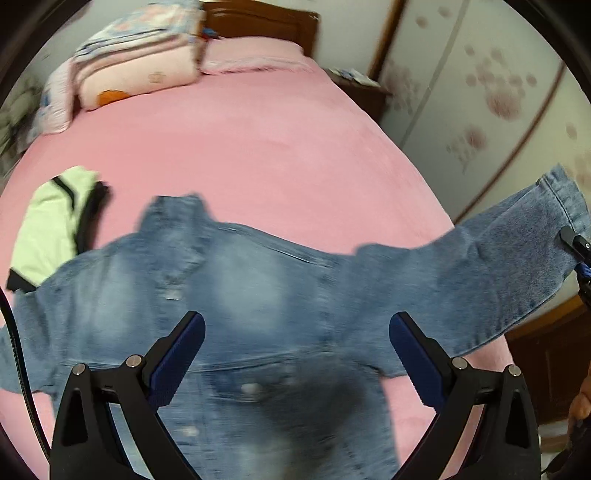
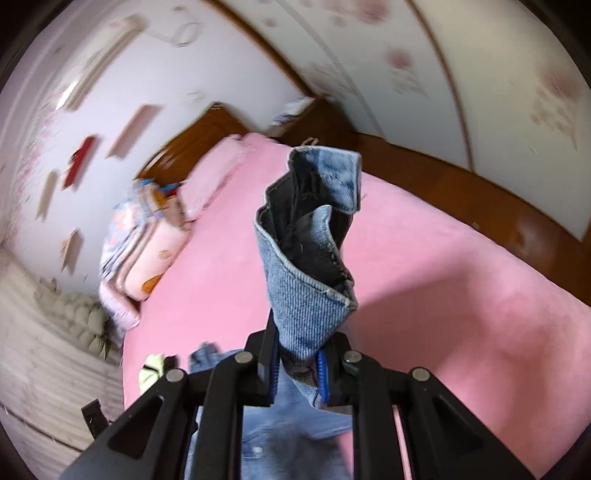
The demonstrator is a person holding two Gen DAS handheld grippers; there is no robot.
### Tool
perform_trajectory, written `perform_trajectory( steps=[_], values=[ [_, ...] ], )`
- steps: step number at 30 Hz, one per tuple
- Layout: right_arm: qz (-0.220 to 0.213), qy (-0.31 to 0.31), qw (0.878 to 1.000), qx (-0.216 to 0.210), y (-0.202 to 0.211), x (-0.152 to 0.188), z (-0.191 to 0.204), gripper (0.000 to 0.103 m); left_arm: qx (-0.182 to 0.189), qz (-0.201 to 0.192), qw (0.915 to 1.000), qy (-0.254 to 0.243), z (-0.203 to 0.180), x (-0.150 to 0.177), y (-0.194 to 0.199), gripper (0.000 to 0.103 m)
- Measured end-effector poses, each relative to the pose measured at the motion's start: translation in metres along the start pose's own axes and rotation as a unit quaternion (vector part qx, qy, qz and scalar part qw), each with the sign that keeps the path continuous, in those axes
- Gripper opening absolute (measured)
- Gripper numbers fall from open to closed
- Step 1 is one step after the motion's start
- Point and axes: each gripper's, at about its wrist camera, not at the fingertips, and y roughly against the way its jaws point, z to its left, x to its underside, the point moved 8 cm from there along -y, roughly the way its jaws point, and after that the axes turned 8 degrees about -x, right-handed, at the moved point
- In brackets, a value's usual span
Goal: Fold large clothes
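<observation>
A blue denim jacket (image 1: 258, 306) lies spread on the pink bed (image 1: 258, 155), collar toward the headboard. My left gripper (image 1: 297, 325) is open and empty, hovering over the jacket's back. My right gripper (image 2: 297, 365) is shut on the jacket's sleeve (image 2: 314, 236) near the cuff and holds it up off the bed; the cuff stands above the jaws. In the left wrist view that sleeve (image 1: 517, 258) stretches out to the right, with the right gripper (image 1: 576, 242) at the frame edge.
A pale green and black garment (image 1: 55, 221) lies on the bed left of the jacket. Folded quilts and pillows (image 1: 140, 62) sit by the wooden headboard (image 1: 258, 22). A nightstand (image 1: 362, 92) and wardrobe doors (image 1: 480, 92) stand to the right.
</observation>
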Motion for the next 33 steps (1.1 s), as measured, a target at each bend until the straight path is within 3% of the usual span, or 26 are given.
perform_trajectory(
  steps=[3,6,8,9,10,11,14,16,20,24,27,32,33],
  values=[
    [0.016,0.057,0.997,-0.050,-0.029,0.033,0.094,0.015,-0.011,-0.025,0.9992,0.030,0.073,-0.006,0.024,0.100],
    [0.048,0.126,0.986,-0.097,-0.072,0.089,0.189,0.016,-0.035,-0.043,0.9965,0.063,0.158,-0.001,0.043,0.100],
    [0.078,0.164,0.976,-0.118,-0.107,0.140,0.240,0.021,-0.062,-0.046,0.9933,0.085,0.217,0.011,0.046,0.100],
    [0.091,0.181,0.973,-0.114,-0.124,0.167,0.259,0.031,-0.078,-0.039,0.9915,0.097,0.246,0.021,0.043,0.100],
    [0.113,0.203,0.967,-0.105,-0.146,0.199,0.275,0.053,-0.092,-0.026,0.9893,0.110,0.275,0.032,0.038,0.100],
    [0.135,0.223,0.961,-0.092,-0.166,0.228,0.284,0.061,-0.101,-0.010,0.9866,0.128,0.303,0.047,0.030,0.100],
    [0.214,0.257,0.940,-0.067,-0.209,0.315,0.293,0.064,-0.113,0.038,0.9774,0.174,0.360,0.088,0.009,0.099],
    [0.272,0.249,0.928,-0.054,-0.223,0.362,0.287,0.064,-0.101,0.059,0.9724,0.202,0.385,0.112,-0.005,0.099],
    [0.328,0.243,0.913,-0.017,-0.212,0.403,0.247,0.064,-0.055,0.074,0.9710,0.221,0.384,0.132,-0.029,0.095],
    [0.332,0.246,0.910,0.034,-0.204,0.391,0.200,0.064,0.011,0.089,0.9744,0.206,0.346,0.129,-0.057,0.089],
    [0.325,0.217,0.919,0.060,-0.199,0.381,0.167,0.064,0.071,0.105,0.9698,0.208,0.316,0.125,-0.081,0.087],
    [0.301,0.169,0.935,0.080,-0.193,0.358,0.125,0.064,0.108,0.132,0.9589,0.227,0.281,0.124,-0.130,0.056],
    [0.297,0.161,0.938,0.084,-0.192,0.355,0.117,0.064,0.112,0.140,0.9561,0.232,0.277,0.125,-0.139,0.056]
  ],
)
